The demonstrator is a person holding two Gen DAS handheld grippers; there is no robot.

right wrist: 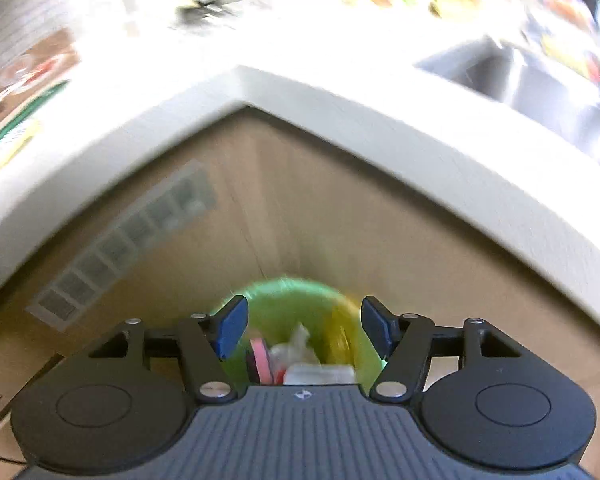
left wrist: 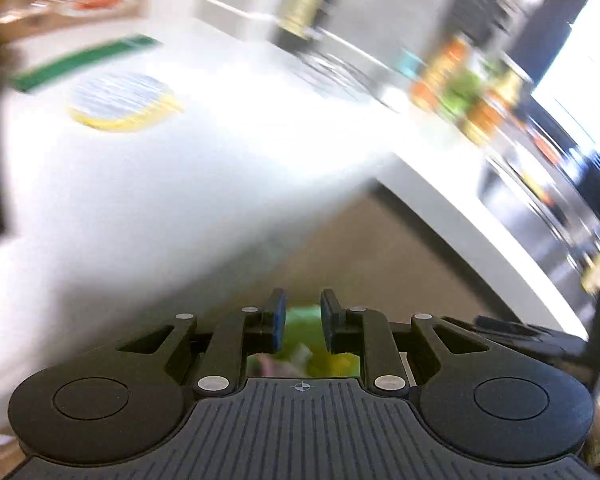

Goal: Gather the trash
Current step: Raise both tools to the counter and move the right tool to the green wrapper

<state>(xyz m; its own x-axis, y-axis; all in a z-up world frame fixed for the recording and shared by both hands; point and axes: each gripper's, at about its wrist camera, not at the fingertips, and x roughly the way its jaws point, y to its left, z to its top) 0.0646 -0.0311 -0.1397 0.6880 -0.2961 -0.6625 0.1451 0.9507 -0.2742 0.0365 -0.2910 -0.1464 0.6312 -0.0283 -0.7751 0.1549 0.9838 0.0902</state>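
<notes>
Trash [right wrist: 296, 354] sits in the green bin [right wrist: 284, 300] on the floor, tucked into the inner corner of the white surface [right wrist: 380, 120]: a pink piece, crumpled white wrappers and a pale box show among its contents. Both views are badly blurred.

The right gripper [right wrist: 304, 330] hangs above the bin with its jaws apart and nothing between them. The left gripper [left wrist: 303, 320] has its jaws drawn to a narrow gap, and I see nothing clamped there, only the bin's green and yellow behind.

The step in hand looks like going back up to the surface for another piece. To do it well, pick one target first, then slow the hand so the picture sharpens. Open the left jaws before the approach. Come down onto a flat item from above, not sliding in from the side.

The left view alone shows candidates farther back from the bin on the surface: a round yellow-rimmed lid [left wrist: 122, 100] and, beyond it, a green strip [left wrist: 84, 60]. The right view alone shows inside the bin, plus the sink [right wrist: 540, 80] to the bin's right and a vent grille [right wrist: 128, 240] to its left.
</notes>
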